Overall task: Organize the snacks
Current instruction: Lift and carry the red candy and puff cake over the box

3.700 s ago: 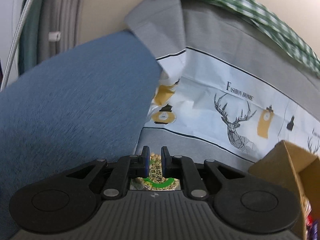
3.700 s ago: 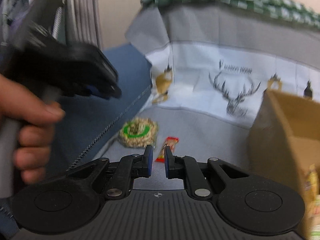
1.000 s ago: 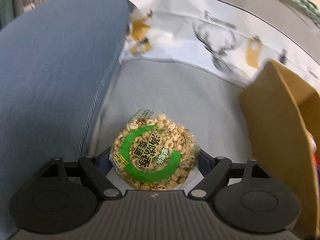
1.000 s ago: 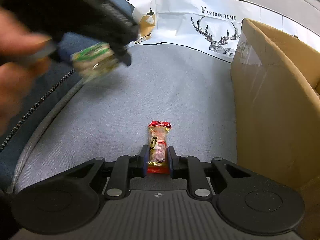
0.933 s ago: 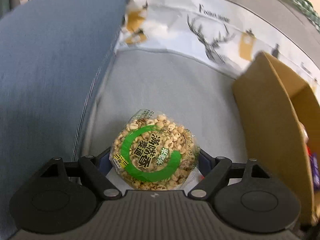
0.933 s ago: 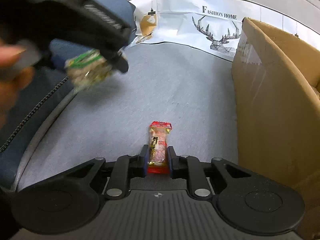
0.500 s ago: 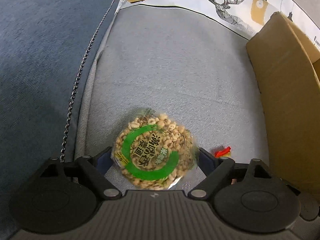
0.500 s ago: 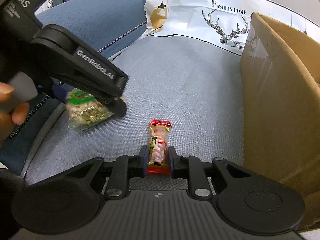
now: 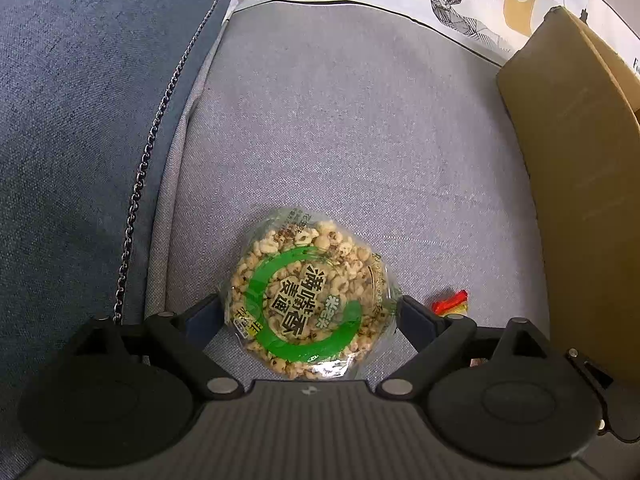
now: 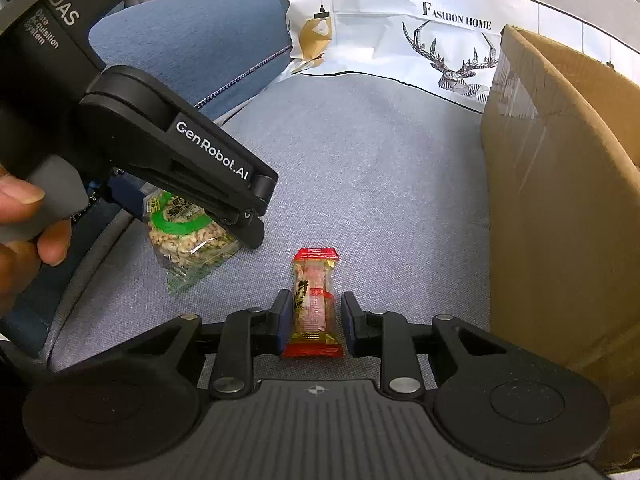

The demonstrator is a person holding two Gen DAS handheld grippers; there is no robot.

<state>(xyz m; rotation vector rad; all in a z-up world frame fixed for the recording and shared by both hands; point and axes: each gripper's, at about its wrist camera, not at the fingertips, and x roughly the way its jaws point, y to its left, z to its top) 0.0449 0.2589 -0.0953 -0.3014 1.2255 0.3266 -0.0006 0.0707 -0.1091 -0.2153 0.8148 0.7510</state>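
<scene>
The round puffed-grain snack pack [image 9: 308,304] lies on the grey sofa cushion [image 9: 360,140], right between the wide-spread fingers of the left gripper [image 9: 308,316]. The jaws have just been opening, and in the left wrist view there seems to be a thin gap at each side of the wrapper, so the pack looks let go. In the right wrist view its loose clear edge droops onto the cushion. I think it is being set down here, or the grip is being fixed.

The left gripper points steeply down at the pack. A hand [image 10: 24,216] holds its handle at the left edge of the right wrist view.

The right gripper [image 10: 314,320] tilts down, low over the cushion. The small red-ended candy bar [image 10: 314,300] lies between its fingers. These jaws have just been opening too, and a gap shows on the right side, so the bar is no longer squeezed.

The cardboard box [image 10: 560,200] stands just to the right, near both snacks. I guess the snacks belong in there.
</scene>
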